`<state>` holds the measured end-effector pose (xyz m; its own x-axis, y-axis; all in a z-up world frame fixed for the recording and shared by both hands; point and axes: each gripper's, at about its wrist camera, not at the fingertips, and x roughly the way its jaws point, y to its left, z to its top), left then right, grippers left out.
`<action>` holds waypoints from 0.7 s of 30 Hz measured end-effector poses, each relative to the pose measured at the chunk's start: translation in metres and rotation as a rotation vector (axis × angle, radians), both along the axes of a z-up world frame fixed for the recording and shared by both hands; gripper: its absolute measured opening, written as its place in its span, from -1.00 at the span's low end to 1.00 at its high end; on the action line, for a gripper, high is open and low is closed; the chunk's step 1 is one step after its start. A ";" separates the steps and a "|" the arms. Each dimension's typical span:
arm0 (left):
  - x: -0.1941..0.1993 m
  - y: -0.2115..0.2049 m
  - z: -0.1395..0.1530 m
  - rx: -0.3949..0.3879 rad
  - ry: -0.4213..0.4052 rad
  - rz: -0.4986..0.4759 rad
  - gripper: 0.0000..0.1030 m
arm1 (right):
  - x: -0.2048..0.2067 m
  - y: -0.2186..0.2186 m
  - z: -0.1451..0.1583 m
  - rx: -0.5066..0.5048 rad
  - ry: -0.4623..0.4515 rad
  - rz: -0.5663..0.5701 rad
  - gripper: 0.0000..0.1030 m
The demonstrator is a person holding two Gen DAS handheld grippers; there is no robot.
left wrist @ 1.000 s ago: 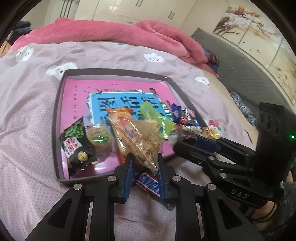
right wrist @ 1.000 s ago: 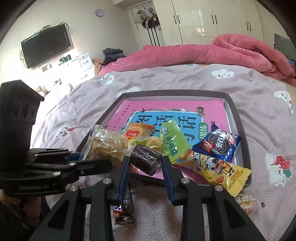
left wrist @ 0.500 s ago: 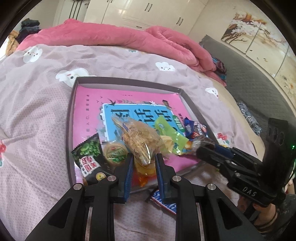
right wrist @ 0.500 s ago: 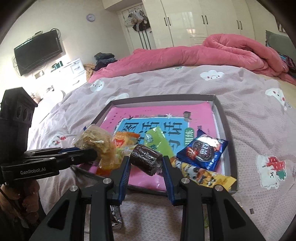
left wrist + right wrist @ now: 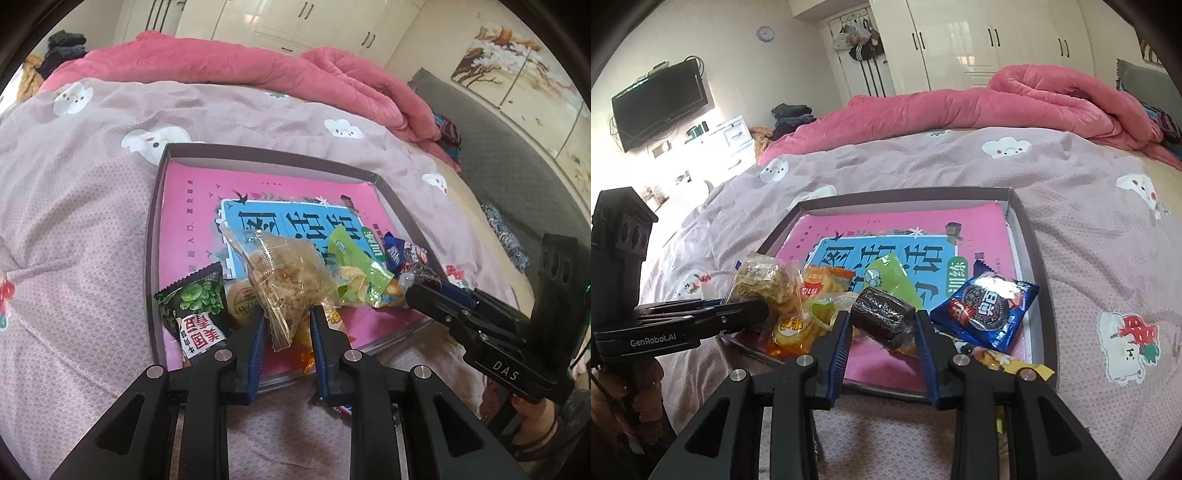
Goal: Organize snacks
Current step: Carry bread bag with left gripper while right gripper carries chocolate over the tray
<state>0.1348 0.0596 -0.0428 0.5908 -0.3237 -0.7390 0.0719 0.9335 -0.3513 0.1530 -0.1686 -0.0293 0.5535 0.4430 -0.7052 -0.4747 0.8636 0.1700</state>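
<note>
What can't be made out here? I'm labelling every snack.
- Left wrist view: a blue wrapper on the bedspread, hidden behind the left gripper.
- Right wrist view: yellow packet, covered by the right gripper.
- Left wrist view: round snack, label blocked by the clear bag.

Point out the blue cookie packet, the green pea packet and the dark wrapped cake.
Blue foil cookie packet (image 5: 985,311), right wrist view, printed front.
Green-and-black pea packet (image 5: 195,308), left wrist view, front centre.
Dark clear-wrapped round cake (image 5: 882,318), right wrist view, wrapped side.
</note>
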 end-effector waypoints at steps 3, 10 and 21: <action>-0.001 -0.001 -0.001 0.017 0.000 -0.003 -0.53 | -0.001 0.003 -0.003 -0.006 0.007 0.014 -0.32; -0.003 -0.004 0.001 0.055 -0.011 -0.003 -0.53 | -0.006 0.014 -0.010 -0.026 0.025 0.069 -0.32; -0.006 -0.012 0.000 0.080 -0.017 -0.018 -0.53 | -0.010 0.022 -0.018 -0.061 0.034 0.086 -0.32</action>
